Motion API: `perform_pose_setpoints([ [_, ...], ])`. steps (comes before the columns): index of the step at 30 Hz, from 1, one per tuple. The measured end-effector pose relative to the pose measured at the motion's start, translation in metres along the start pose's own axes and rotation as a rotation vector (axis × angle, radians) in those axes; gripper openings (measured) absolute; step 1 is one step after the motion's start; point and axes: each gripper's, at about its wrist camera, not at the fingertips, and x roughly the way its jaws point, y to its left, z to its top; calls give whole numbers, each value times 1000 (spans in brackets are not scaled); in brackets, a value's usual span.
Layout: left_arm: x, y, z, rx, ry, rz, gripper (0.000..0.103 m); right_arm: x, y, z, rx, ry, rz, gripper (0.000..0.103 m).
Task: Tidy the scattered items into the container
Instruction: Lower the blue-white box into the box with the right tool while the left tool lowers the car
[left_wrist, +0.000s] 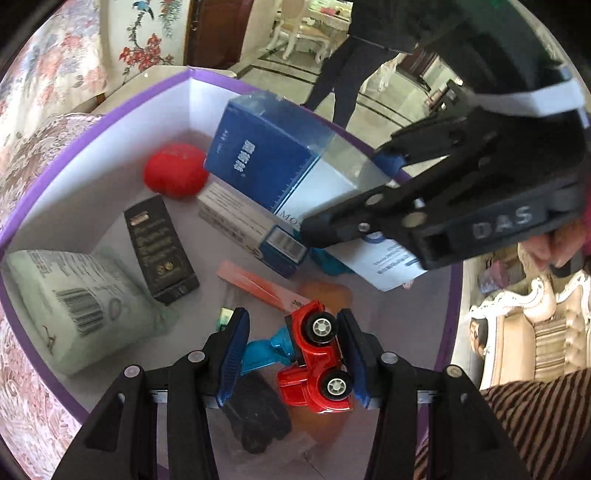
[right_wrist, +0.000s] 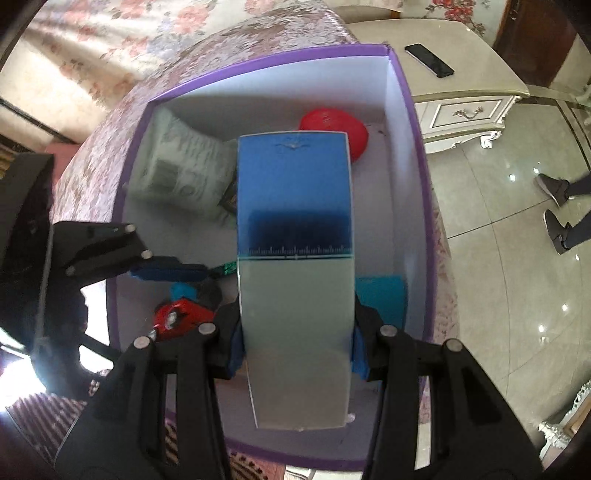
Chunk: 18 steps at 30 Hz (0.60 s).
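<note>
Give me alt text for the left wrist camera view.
The left gripper holds a red toy truck over a purple-rimmed box already containing a red ball, a tissue pack and cartons; beside it the right gripper lowers a blue-and-white box.

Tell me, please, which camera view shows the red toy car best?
The left wrist view: the red toy car sits large and sharp between the left hand-held gripper's pads, wheels showing. The right wrist view catches only a small blurred part of it beside the blue box.

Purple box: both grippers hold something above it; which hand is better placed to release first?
Probably left: the red toy truck hangs low over the purple box; the right gripper's blue carton is higher.
</note>
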Motion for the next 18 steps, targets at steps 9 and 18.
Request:
perform_pose_setpoints([
  [9,0,15,-12,-97,17,109,49,4,-2,-20,45,22,44,48],
  [18,2,12,-13,-128,36,152,49,29,16,-30,5,117,21,48],
])
